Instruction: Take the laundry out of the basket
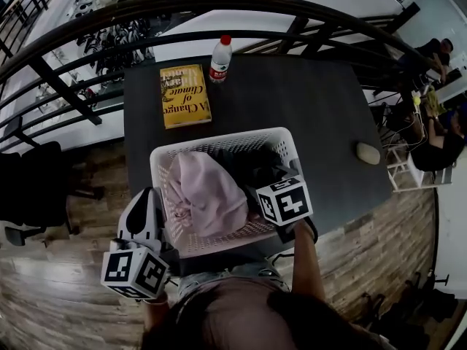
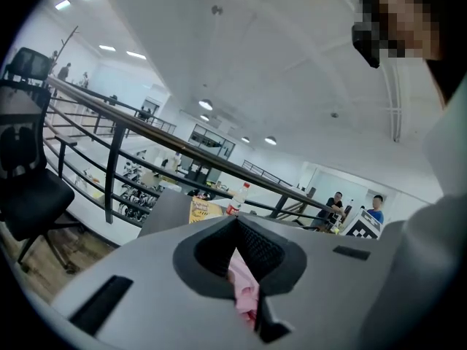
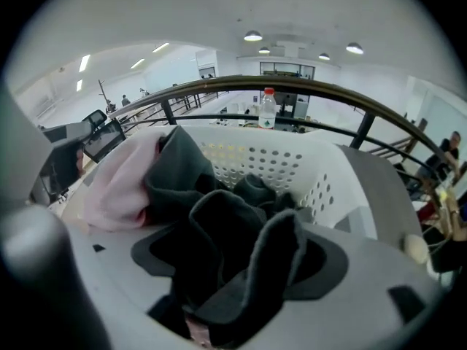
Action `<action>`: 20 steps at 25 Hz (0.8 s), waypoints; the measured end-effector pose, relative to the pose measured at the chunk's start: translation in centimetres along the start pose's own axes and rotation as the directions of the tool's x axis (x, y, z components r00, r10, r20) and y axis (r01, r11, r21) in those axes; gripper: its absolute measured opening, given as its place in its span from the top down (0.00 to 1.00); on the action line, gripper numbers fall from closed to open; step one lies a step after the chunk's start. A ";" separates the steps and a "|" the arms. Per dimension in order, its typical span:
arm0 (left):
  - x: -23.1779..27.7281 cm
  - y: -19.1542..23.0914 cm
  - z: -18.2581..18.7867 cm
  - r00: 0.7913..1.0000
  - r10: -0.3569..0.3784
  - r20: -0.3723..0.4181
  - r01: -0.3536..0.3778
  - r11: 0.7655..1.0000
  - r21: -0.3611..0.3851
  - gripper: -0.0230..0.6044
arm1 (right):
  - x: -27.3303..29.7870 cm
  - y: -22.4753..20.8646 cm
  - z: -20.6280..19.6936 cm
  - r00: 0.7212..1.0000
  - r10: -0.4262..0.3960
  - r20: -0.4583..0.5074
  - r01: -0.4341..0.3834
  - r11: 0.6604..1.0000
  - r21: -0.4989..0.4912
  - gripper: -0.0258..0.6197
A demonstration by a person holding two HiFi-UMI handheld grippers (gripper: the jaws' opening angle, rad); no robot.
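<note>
Basket (image 1: 219, 138) sits at the near edge of the dark table (image 1: 321, 115), with a yellow book (image 1: 184, 95) and a water bottle (image 1: 220, 59) beyond, by a black railing (image 1: 87, 22). The left claw (image 2: 234, 223) pinches the pink garment (image 1: 208, 195). The right claw (image 1: 276, 172) gapes wide around the dark garment (image 3: 226, 239) in the basket.

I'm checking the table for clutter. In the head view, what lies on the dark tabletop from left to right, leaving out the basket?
yellow book → water bottle → beige oval object
</note>
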State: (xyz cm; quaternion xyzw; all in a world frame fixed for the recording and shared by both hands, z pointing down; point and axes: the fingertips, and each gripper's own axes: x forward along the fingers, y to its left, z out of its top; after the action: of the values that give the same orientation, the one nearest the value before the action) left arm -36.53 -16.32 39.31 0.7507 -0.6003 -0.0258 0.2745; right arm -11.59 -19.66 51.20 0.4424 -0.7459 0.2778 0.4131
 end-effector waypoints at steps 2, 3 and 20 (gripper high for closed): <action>0.2 0.4 -0.2 1.000 -0.004 -0.005 0.004 1.000 -0.006 0.97 | 0.8 -0.1 -0.5 1.000 0.005 -0.030 -0.005 1.000 0.019 0.39; 0.2 0.5 -0.2 1.000 -0.002 -0.009 0.002 1.000 -0.010 0.97 | 1.1 -0.1 -0.7 0.999 0.008 -0.042 -0.006 1.000 0.028 0.39; 1.3 2.9 -0.7 0.999 0.011 -0.035 -0.012 0.999 -0.031 0.97 | 7.3 -1.2 -5.0 0.969 0.081 -0.233 -0.030 0.976 0.214 0.39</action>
State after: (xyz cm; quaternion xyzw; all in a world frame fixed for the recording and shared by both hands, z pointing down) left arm -38.48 -17.60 41.55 0.7430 -0.5994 -0.0204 0.2969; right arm -10.64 -19.46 60.06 0.4253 -0.6693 0.4178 0.4434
